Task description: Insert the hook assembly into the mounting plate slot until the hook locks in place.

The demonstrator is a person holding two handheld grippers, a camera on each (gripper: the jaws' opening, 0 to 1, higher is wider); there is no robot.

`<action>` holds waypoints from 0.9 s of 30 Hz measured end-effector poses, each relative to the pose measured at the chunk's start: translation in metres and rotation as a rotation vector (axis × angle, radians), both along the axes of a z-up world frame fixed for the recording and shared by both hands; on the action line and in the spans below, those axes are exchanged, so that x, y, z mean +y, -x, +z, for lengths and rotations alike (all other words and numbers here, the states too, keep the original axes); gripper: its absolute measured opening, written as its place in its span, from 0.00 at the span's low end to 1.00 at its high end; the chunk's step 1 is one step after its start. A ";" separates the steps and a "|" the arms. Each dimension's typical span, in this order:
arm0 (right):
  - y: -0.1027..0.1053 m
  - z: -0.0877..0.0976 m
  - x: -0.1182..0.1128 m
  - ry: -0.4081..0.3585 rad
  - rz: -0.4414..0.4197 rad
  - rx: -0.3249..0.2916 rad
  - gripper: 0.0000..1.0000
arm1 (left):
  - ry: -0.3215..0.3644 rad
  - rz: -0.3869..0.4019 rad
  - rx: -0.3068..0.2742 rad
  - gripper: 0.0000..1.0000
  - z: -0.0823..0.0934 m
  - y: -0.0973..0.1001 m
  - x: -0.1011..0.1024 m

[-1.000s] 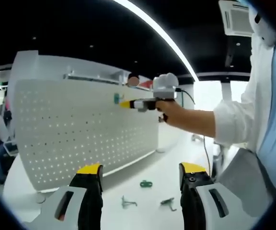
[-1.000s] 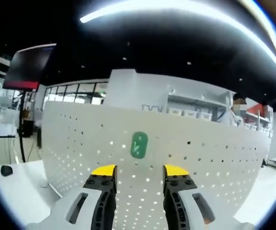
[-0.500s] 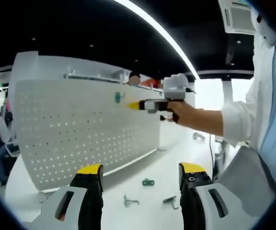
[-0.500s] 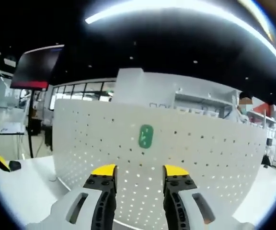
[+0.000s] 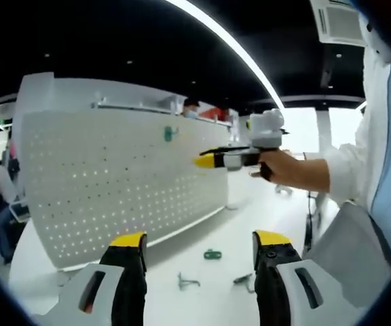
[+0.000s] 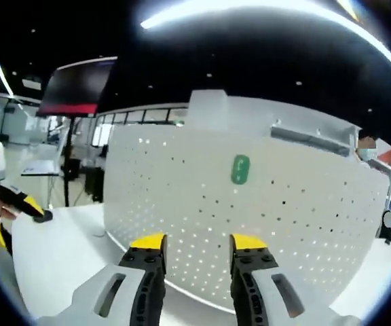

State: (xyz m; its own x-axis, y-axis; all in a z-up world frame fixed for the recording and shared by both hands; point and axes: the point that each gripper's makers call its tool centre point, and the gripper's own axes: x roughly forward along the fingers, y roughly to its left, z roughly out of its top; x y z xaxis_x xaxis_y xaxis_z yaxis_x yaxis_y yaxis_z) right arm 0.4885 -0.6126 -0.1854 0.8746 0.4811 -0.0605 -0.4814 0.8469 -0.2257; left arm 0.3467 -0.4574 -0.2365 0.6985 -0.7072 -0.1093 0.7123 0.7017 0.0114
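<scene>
Open, empty right tongs (image 6: 197, 243) before white pegboard (image 6: 304, 224) bearing mounted green hook (image 6: 240, 169).

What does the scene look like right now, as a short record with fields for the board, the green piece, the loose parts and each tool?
board: white pegboard standing upright on a white table
green piece: small green hook plate mounted high on the pegboard
loose parts: one green part and two metal hooks lying on the table in front of the board
left tool: jaws apart, holding nothing
right tool: jaws apart, holding nothing, held in the air off the board, pointing at it
person: white sleeve at the right of the left gripper view
</scene>
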 end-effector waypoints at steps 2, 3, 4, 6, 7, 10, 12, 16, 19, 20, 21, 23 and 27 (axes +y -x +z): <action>0.005 -0.010 0.004 0.019 0.020 0.021 0.36 | -0.004 0.000 0.001 0.64 -0.001 0.000 0.000; 0.008 -0.016 0.007 0.027 0.032 0.030 0.36 | -0.006 0.000 0.002 0.64 -0.001 0.000 0.000; 0.010 -0.020 0.009 0.029 0.042 0.037 0.35 | -0.008 0.000 0.002 0.64 -0.001 0.000 -0.001; 0.015 -0.030 0.014 0.039 0.063 0.059 0.35 | -0.009 0.001 0.004 0.64 -0.002 0.000 -0.001; 0.017 -0.034 0.016 0.046 0.072 0.066 0.35 | -0.010 0.001 0.005 0.64 -0.002 0.000 -0.001; 0.024 -0.046 0.027 0.068 0.114 0.084 0.33 | -0.012 0.003 0.008 0.64 -0.003 0.000 0.000; 0.026 -0.051 0.032 0.074 0.136 0.094 0.32 | -0.012 0.004 0.009 0.64 -0.003 -0.001 0.000; 0.030 -0.057 0.040 0.085 0.166 0.095 0.31 | -0.009 0.008 0.010 0.64 -0.003 -0.001 0.001; 0.032 -0.061 0.044 0.090 0.185 0.103 0.31 | -0.012 0.007 0.011 0.64 -0.004 -0.001 0.001; 0.033 -0.062 0.045 0.093 0.192 0.103 0.31 | -0.011 0.007 0.010 0.64 -0.004 0.000 0.001; 0.034 -0.064 0.046 0.096 0.202 0.105 0.31 | -0.010 0.007 0.010 0.64 -0.003 0.000 0.001; 0.035 -0.066 0.049 0.100 0.218 0.108 0.31 | -0.010 0.008 0.011 0.64 -0.004 -0.001 0.001; 0.038 -0.075 0.054 0.112 0.257 0.131 0.31 | -0.011 0.009 0.009 0.64 -0.004 0.000 0.001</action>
